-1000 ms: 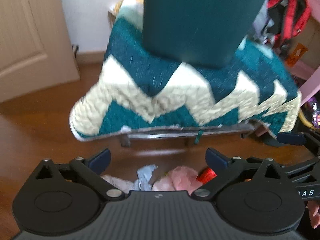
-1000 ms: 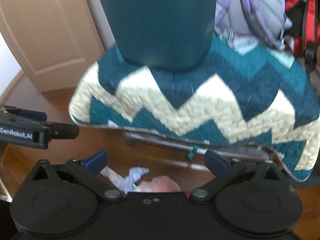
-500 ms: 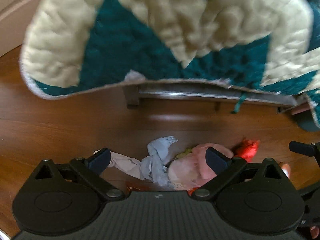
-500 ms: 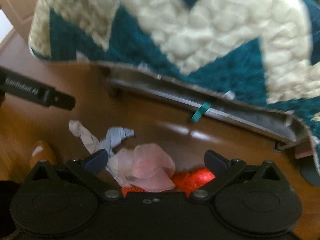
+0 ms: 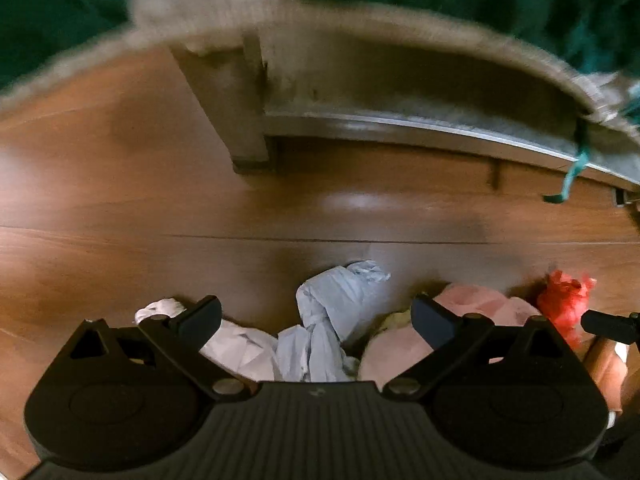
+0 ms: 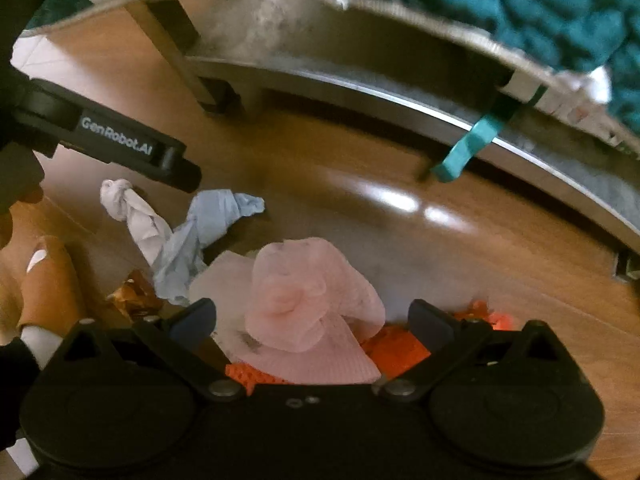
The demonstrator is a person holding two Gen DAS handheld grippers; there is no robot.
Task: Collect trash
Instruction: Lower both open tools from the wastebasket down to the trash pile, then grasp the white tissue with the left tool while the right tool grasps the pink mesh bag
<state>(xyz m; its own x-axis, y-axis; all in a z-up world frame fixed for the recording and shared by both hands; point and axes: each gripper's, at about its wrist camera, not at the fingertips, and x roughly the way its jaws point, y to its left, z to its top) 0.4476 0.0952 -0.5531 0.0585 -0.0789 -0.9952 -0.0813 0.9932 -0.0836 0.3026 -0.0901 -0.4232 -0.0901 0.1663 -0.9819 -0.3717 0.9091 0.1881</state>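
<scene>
We find the trash lying in a loose heap on the wooden floor (image 5: 120, 208), just in front of a low metal frame (image 6: 360, 88). A pink tissue (image 6: 308, 308) sits at the middle of the heap, resting on orange netting (image 6: 394, 350). Beside it lie a twisted blue tissue (image 6: 204, 232) and a knotted white tissue (image 6: 132, 212), the two touching. A brown wrapper (image 6: 134, 296) lies at the near left of the heap.

We note the right gripper (image 6: 312, 318) low over the pink tissue, its jaws spread wide to either side and gripping nothing. The left gripper (image 5: 316, 316) is likewise wide apart and empty, with the blue tissue (image 5: 332, 312) between its fingers and the white tissue (image 5: 236, 348) beneath the left one.

A teal blanket (image 6: 560, 8) overhangs the frame, and a teal strap (image 6: 476, 144) hangs from the rail. The upper part of the left view is blurred
</scene>
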